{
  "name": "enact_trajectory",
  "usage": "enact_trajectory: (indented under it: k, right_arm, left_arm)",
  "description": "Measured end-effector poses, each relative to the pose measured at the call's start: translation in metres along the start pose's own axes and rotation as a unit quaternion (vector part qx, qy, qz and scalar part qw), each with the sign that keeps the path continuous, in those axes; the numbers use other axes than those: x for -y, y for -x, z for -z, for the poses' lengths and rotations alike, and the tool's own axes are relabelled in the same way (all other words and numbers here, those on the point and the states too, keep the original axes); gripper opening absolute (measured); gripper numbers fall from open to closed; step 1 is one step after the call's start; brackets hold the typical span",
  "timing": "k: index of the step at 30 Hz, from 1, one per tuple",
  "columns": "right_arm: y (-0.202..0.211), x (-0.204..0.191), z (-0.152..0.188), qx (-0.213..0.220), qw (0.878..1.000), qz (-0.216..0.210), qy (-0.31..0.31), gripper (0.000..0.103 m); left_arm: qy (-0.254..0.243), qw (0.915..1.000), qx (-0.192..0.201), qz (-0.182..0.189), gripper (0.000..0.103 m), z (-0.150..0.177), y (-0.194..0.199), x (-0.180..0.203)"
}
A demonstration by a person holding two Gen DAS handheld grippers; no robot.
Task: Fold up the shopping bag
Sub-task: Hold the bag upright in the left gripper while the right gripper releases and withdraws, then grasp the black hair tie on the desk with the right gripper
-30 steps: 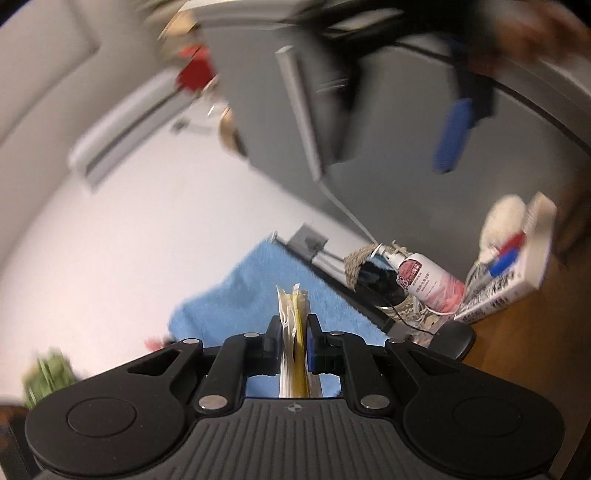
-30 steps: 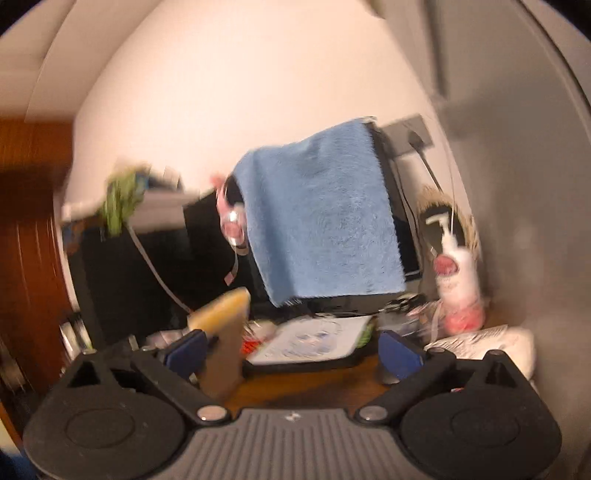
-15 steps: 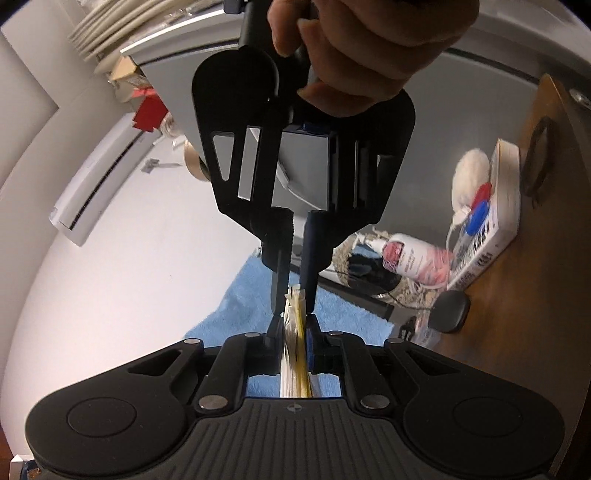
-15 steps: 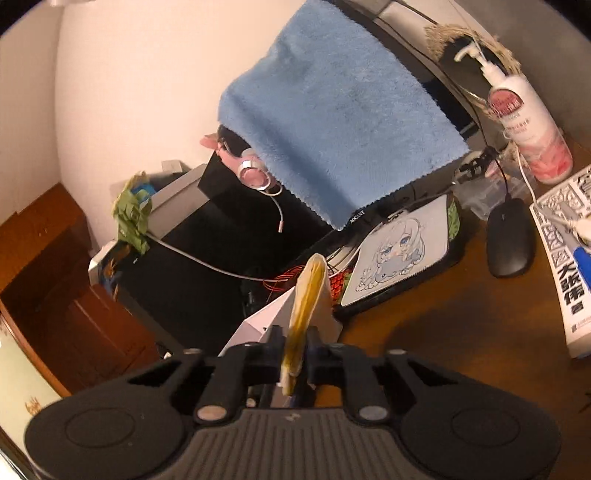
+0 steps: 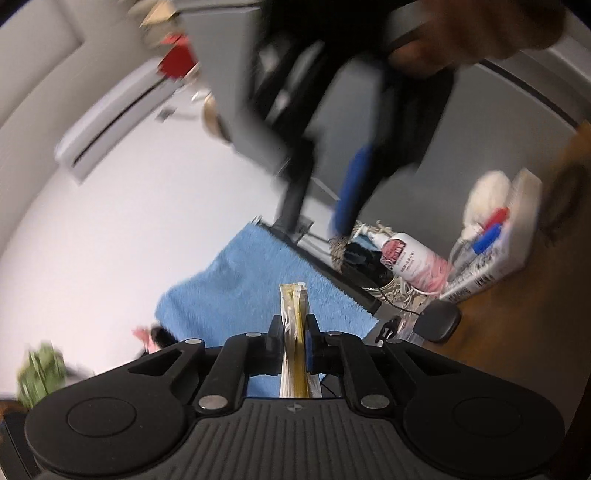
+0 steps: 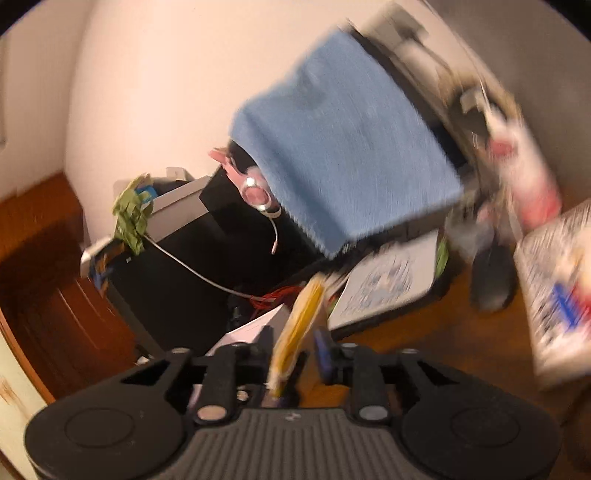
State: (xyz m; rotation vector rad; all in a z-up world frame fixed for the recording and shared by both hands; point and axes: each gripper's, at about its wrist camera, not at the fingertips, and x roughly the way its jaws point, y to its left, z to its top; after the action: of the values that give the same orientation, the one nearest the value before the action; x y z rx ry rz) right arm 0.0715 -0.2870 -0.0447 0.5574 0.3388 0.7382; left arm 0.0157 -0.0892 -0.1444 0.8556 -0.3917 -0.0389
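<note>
Big blue towel point(image 5: 258, 284) fills the background, draped over a dark screen, and it shows again, smeared by blur, in the right wrist view point(image 6: 343, 136). Brown desk point(image 5: 517, 325) runs along the right side. On it sits a white box point(image 5: 491, 258) with pens, a pink pump bottle point(image 5: 413, 258) lying just beside it, and a black mouse point(image 5: 437, 325) close to the gripper's right edge. A printed mouse pad point(image 6: 391, 284) lies on the desk in the right wrist view.

Up top in the left wrist view, a hand point(image 5: 480, 33) carries the right gripper point(image 5: 317, 218) across the frame, heavily blurred; its blue pad and dark finger stand apart there.

Now the bag point(image 5: 293, 332): folded flat into a thin yellow-and-white slab, standing on edge. The left gripper point(image 5: 293, 328) has it squeezed tight, jaws pressed against both faces, the bag's top edge poking up past the fingertips and the rest running back toward the body.

In the right wrist view the bag point(image 6: 299, 325) stands tilted in the gap of the right gripper point(image 6: 295, 341). Jaws there are spread: the bag leans near the left finger, with clear space between it and the blue pad on the right finger. Whether it touches the left finger, I cannot tell through the blur.
</note>
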Motion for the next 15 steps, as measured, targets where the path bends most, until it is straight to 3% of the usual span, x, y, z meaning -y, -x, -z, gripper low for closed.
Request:
enact_trajectory:
  k: [2, 4, 7, 10, 12, 15]
  right_arm:
    - [0.021, -0.004, -0.006, 0.001, 0.999, 0.023, 0.041, 0.028]
    - [0.040, -0.005, -0.009, -0.012, 0.993, 0.080, 0.087, 0.028]
    - [0.059, 0.002, -0.001, -0.043, 0.972, 0.188, 0.133, 0.028]
    - [0.060, 0.014, 0.022, -0.113, 0.940, 0.271, 0.172, 0.028]
    - [0.050, 0.023, 0.038, -0.154, 0.922, 0.299, 0.190, 0.025]
    - [0.041, 0.033, 0.050, -0.159, 0.922, 0.301, 0.186, 0.022]
  left_arm:
    - [0.038, 0.9991, -0.017, 0.002, 0.011, -0.003, -0.004, -0.013]
    - [0.073, 0.9969, -0.030, 0.001, 0.012, -0.005, -0.008, -0.026]
    - [0.107, 0.9934, -0.041, 0.001, 0.012, -0.007, -0.012, -0.038]
    - [0.118, 0.9920, -0.044, -0.002, 0.013, -0.008, -0.013, -0.044]
    - [0.131, 0.9902, -0.049, 0.002, 0.013, -0.009, -0.014, -0.047]
    - [0.143, 0.9877, -0.061, 0.011, 0.013, -0.009, -0.014, -0.049]
